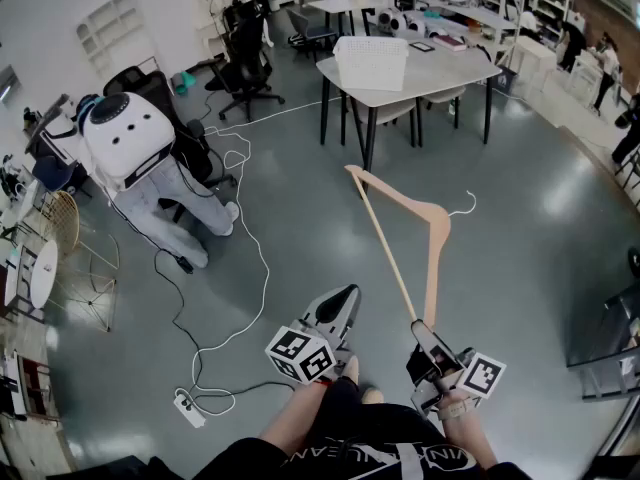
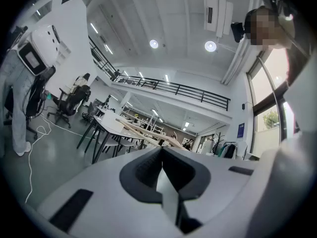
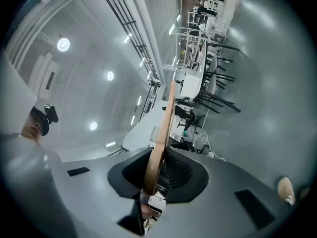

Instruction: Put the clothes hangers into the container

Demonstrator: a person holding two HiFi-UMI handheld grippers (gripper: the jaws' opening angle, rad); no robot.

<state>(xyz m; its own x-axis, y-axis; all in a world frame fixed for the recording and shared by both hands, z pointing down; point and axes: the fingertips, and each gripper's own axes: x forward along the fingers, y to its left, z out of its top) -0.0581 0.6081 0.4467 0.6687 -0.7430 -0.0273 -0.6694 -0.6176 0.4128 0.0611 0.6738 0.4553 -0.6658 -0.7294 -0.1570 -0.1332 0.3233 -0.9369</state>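
Observation:
A wooden clothes hanger (image 1: pixel 385 233) with a metal hook hangs in the air over the grey floor, pointing away from me. My right gripper (image 1: pixel 421 332) is shut on its near end. In the right gripper view the hanger (image 3: pixel 161 135) runs up from between the pads of that gripper (image 3: pixel 156 176). My left gripper (image 1: pixel 346 294) is beside it on the left, shut with nothing in it; its jaws (image 2: pixel 162 156) meet. The hanger (image 2: pixel 143 133) shows beyond them. The white basket container (image 1: pixel 370 61) stands on a white table (image 1: pixel 445 73) well ahead.
A white robot-like machine (image 1: pixel 125 138) stands at the left with black office chairs (image 1: pixel 245 60) behind it. White cables (image 1: pixel 252 258) and a power strip (image 1: pixel 188 406) lie on the floor at left. More tables and people are at the far right.

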